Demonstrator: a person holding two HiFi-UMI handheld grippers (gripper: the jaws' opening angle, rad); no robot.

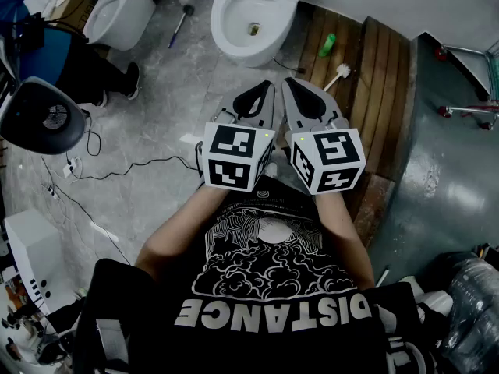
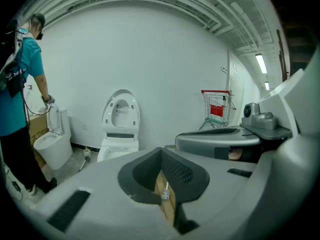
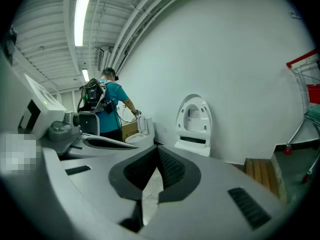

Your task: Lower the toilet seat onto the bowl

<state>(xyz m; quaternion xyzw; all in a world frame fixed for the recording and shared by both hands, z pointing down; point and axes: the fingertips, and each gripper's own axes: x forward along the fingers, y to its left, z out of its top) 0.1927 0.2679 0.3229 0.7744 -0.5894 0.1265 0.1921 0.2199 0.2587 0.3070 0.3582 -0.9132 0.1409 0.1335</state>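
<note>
A white toilet point(image 1: 253, 22) stands ahead against the wall, its bowl uncovered. Its seat point(image 2: 121, 111) and lid stand upright against the wall, also visible in the right gripper view as the raised seat point(image 3: 193, 118). My left gripper point(image 1: 263, 92) and right gripper point(image 1: 293, 89) are held side by side in front of my chest, well short of the toilet. Both are shut with nothing between the jaws. In the left gripper view the left gripper point(image 2: 161, 153) points at the toilet; the right gripper point(image 3: 156, 153) points slightly left of it.
A second toilet point(image 1: 117, 10) stands to the left, with a person in a teal shirt point(image 2: 15, 109) beside it. A wooden platform point(image 1: 374, 92) with a toilet brush point(image 1: 337, 75) and green bottle point(image 1: 327, 45) lies right of the toilet. Cables point(image 1: 117, 170) cross the floor at left. A red shopping cart point(image 2: 217, 109) stands farther right.
</note>
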